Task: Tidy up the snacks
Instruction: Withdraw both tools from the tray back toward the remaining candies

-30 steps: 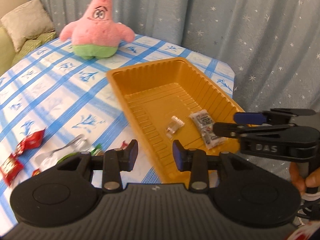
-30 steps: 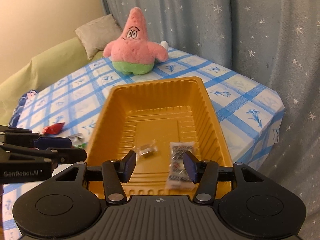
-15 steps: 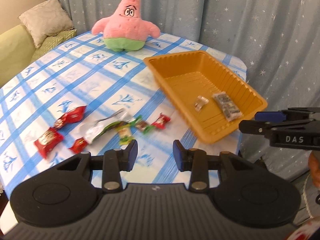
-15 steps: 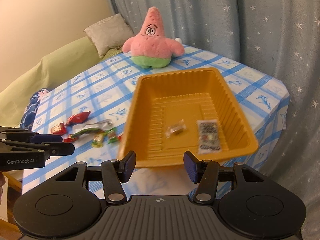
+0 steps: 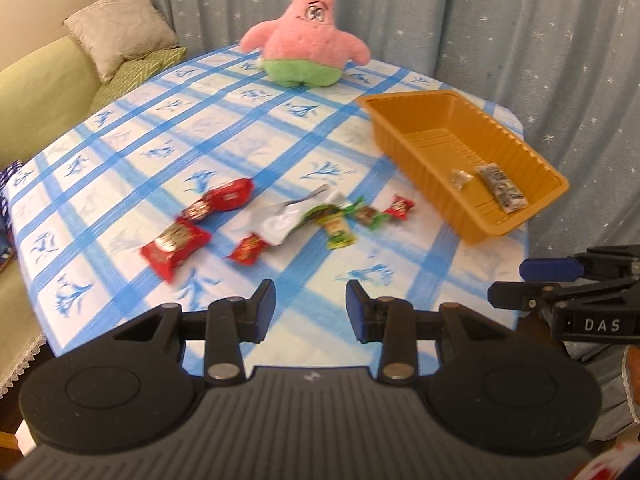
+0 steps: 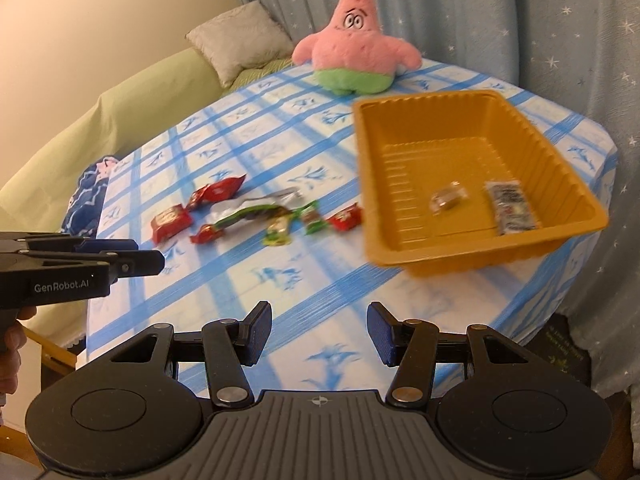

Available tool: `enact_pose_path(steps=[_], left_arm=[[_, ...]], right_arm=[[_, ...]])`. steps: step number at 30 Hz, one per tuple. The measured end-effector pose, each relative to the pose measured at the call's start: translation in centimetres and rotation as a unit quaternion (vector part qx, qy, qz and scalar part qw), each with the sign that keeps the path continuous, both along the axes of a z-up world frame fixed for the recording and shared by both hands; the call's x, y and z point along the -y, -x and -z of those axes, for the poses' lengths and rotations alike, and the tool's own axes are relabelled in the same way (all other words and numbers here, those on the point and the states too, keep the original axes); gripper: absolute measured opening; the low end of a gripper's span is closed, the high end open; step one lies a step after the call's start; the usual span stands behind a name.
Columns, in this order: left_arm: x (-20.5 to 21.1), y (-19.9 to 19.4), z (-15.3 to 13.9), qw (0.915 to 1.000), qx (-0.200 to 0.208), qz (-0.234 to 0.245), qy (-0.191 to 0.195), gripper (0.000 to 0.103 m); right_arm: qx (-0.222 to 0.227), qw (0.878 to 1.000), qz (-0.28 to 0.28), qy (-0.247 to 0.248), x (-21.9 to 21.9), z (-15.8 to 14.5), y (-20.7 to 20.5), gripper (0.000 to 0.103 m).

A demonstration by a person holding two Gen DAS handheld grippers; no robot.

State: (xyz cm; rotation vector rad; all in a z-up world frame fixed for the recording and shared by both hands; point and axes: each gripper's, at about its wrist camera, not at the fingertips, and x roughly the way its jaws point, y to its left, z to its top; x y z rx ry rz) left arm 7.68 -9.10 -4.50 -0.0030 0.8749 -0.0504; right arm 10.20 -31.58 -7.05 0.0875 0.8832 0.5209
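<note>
Left gripper first: jaws spread, nothing between them, hovering above the near edge of the desk and its blue-checked cloth. Right gripper, same story: jaws spread wide and empty, poised over the near right part of the cloth. Each gripper shows up side-on in the other's camera, too edge-on there to add anything.

Out ahead, the snacks lie scattered in a loose row mid-desk. A big red packet sits nearest the left edge, a long red wrapper just beyond it, a small red candy beside a silver-and-green pouch. Then a yellow-green sweet, a brown-green one, and a little red candy closest to the tray.

The orange tray stands at the desk's right side, its near corner at the desk's edge. Inside it, a small clear-wrapped candy and a pale printed sachet, lying apart on the ribbed floor.

At the far end, a pink starfish plush sits upright against the starry curtain.
</note>
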Motion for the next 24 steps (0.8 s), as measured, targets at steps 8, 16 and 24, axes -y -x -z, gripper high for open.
enact_pose_path(steps=[8,16,24], left_arm=[[-3.9,0.6,0.5,1.0,-0.004,0.004,-0.004,0.035],[-5.8,-0.1,1.3,0.9997,0.004,0.024,-0.004,0.035],[-6.7,-2.0,1.7,0.999,0.021,0.04,-0.003,0.034]], right_arm=[[0.002,1.0,0.027,0.015,-3.9,0.8,0.9,0.053],[0.012,0.998,0.052,0.026,-7.0,1.8,0.5,0.053],[0.029,0.997,0.059,0.038,-9.6,2.7,-0.9,0.053]])
